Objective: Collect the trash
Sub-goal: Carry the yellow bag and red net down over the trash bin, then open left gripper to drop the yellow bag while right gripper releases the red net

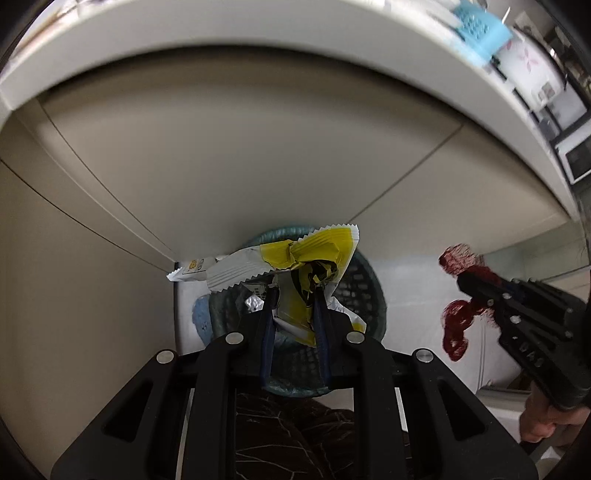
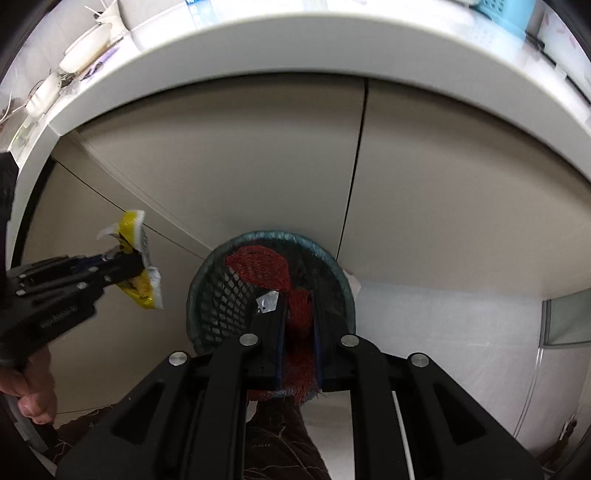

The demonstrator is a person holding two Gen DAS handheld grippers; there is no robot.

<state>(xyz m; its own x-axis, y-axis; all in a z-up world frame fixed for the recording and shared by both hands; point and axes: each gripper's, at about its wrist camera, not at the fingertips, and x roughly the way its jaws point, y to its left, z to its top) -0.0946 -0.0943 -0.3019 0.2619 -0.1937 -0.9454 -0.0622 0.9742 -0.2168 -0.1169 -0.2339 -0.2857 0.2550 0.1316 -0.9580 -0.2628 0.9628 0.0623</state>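
My left gripper [image 1: 295, 295] is shut on a crumpled yellow and white snack wrapper [image 1: 306, 254], which hangs over a dark teal mesh waste basket [image 1: 364, 284] on the floor. In the right wrist view that wrapper [image 2: 136, 258] shows at the left in the left gripper [image 2: 122, 264]. My right gripper [image 2: 299, 295] is shut on a red mesh net bag [image 2: 262, 271], held just above the same basket [image 2: 218, 295]. The left wrist view shows the red net [image 1: 458, 317] and the right gripper [image 1: 469, 282] at the right. A scrap of silver foil [image 2: 267, 301] lies inside the basket.
Beige cabinet doors [image 1: 258, 155] rise behind the basket under a white countertop edge [image 2: 295, 51]. A light blue basket [image 1: 480, 26] and white dishes [image 2: 88, 40] stand on the counter. White floor [image 2: 443, 350] lies to the right. A dark patterned garment [image 1: 295, 435] shows below the grippers.
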